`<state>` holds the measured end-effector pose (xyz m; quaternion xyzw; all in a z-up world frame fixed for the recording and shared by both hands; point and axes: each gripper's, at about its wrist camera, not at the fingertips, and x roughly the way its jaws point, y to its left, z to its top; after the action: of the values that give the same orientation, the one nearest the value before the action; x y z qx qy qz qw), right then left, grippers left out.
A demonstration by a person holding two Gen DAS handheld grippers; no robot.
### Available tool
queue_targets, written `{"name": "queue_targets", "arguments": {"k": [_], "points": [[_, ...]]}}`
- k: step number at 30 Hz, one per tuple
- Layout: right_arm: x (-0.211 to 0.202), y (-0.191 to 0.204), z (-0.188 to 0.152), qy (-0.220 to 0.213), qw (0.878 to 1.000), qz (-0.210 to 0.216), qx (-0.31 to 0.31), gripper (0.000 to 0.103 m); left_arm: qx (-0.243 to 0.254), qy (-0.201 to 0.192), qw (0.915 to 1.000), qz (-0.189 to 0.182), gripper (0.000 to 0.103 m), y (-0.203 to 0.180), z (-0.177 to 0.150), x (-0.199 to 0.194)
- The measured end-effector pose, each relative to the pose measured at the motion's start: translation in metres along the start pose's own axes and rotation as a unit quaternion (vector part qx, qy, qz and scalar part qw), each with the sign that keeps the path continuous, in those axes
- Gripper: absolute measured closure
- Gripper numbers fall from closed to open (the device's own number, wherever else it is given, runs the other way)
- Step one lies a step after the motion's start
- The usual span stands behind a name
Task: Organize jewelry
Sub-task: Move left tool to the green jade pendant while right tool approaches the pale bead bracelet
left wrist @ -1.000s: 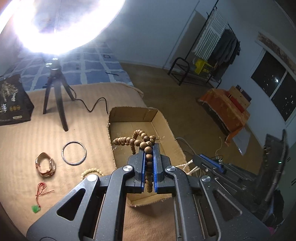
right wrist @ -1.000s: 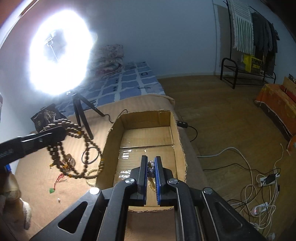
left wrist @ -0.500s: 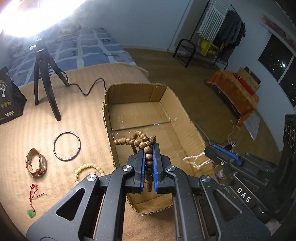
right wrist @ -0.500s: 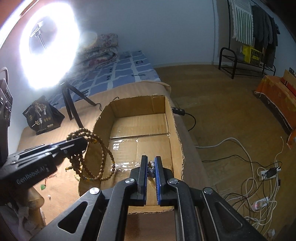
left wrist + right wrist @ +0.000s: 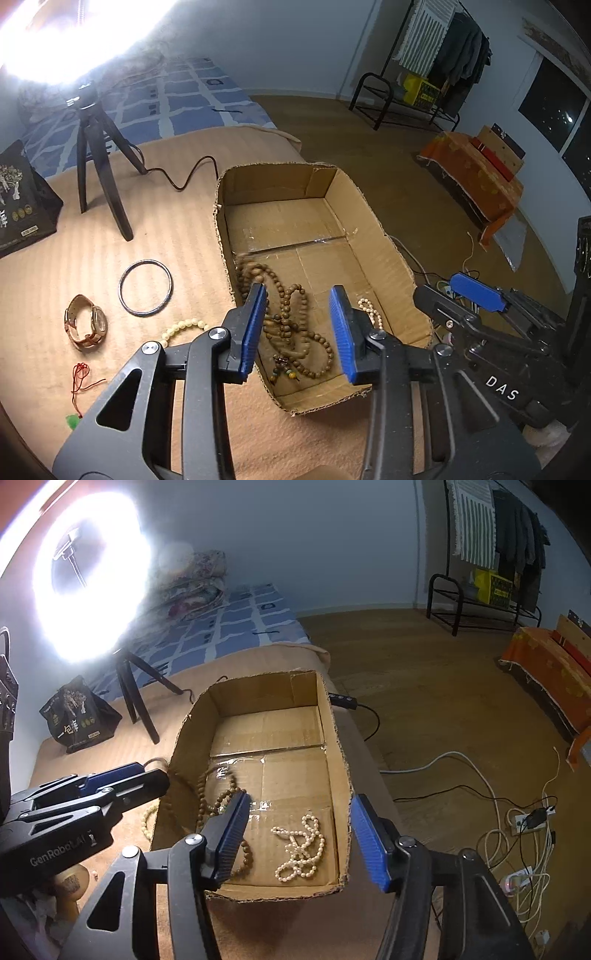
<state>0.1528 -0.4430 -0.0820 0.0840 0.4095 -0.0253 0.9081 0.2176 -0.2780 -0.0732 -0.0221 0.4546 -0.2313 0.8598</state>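
Both grippers hang over the near end of the cardboard box (image 5: 369,221), each with its blue pads spread wide and nothing between them. Left gripper (image 5: 299,328) sits above the box's near-left corner; right gripper (image 5: 301,834) above the near-right part.

Inside the box, near end: wooden bead strand (image 5: 291,325) lies in a loose heap on the floor of the box, one loop draped up against the left wall. Just right of it, the pearl necklace (image 5: 301,849) lies coiled, apart from the wooden beads as far as the right wrist view shows. Far half of the box is bare cardboard with a taped seam.

Left of the box, on the tan blanket of the bed (image 5: 166,229), four pieces remain out: a small red cord with a green pendant (image 5: 79,384) nearest, a pale bead bracelet (image 5: 183,326) just beside the box wall, a wristwatch (image 5: 86,323) with a light strap, then a thin metal bangle (image 5: 145,287) farther back.

Beyond these: black tripod (image 5: 98,162) under a glaring ring light, its cable running toward the box, and a dark printed bag (image 5: 22,199) at far left.

Judgement: two items stowed, four still to collect; roughly a third done. Bracelet looks the closest next pick for the left gripper.
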Motion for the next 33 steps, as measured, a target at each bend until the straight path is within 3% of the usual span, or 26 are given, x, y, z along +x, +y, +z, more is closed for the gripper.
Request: {"name": "queue_targets", "arguments": {"k": [17,21,24,27,33], "points": [[-0.018,0.009,0.001,-0.027,0.999,0.014,0.008,0.023,0.004,-0.020,0.9996,0.020,0.067,0.025,-0.012,-0.031],[-0.021,0.023,0.002,-0.034,0.999,0.025,0.000,0.021,0.013,-0.034,0.9984,0.044,0.052,0.041,-0.012,-0.046],[-0.022,0.035,0.003,-0.039,0.999,0.034,-0.009,0.018,0.003,-0.036,0.9976,0.058,0.050,0.063,-0.011,-0.060],[-0.022,0.048,0.005,-0.041,0.998,0.047,-0.015,0.017,-0.001,-0.042,0.9962,0.076,0.042,0.086,-0.011,-0.073],[-0.019,0.079,0.006,-0.038,0.996,0.071,-0.037,0.010,-0.007,-0.034,0.9940,0.104,0.042,0.135,-0.022,-0.091]]}}
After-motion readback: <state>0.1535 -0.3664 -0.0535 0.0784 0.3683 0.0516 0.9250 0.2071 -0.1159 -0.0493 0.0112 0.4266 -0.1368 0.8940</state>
